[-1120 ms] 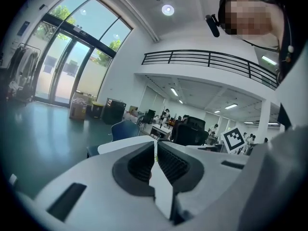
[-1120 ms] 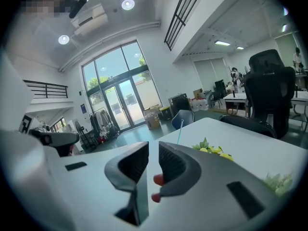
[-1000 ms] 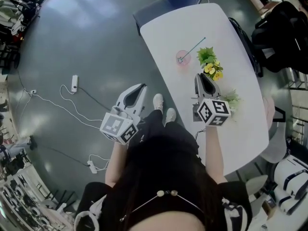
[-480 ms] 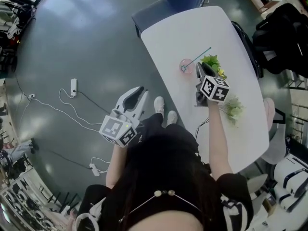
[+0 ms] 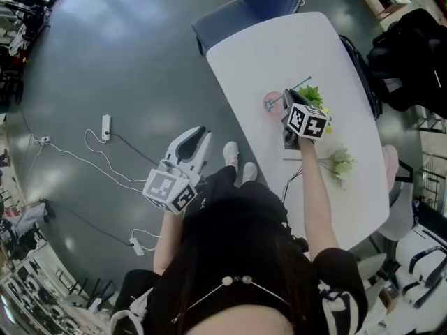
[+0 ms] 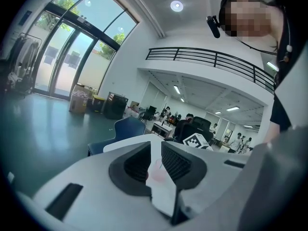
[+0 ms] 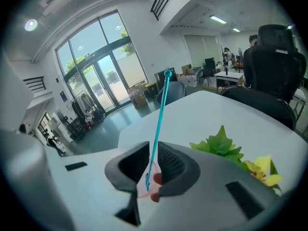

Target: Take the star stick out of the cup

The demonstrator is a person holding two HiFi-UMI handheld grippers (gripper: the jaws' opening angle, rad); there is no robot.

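Now forward, right gripper (image 7: 153, 161) astride star stick (image 7: 159, 119).

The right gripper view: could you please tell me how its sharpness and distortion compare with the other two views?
Right gripper view: heavy fisheye with dark corners, star stick crisp, windows glaring. Left gripper view: same fisheye, ceiling lamp blown out. Head view: wide-angle curving at the borders, table evenly lit, no blur.
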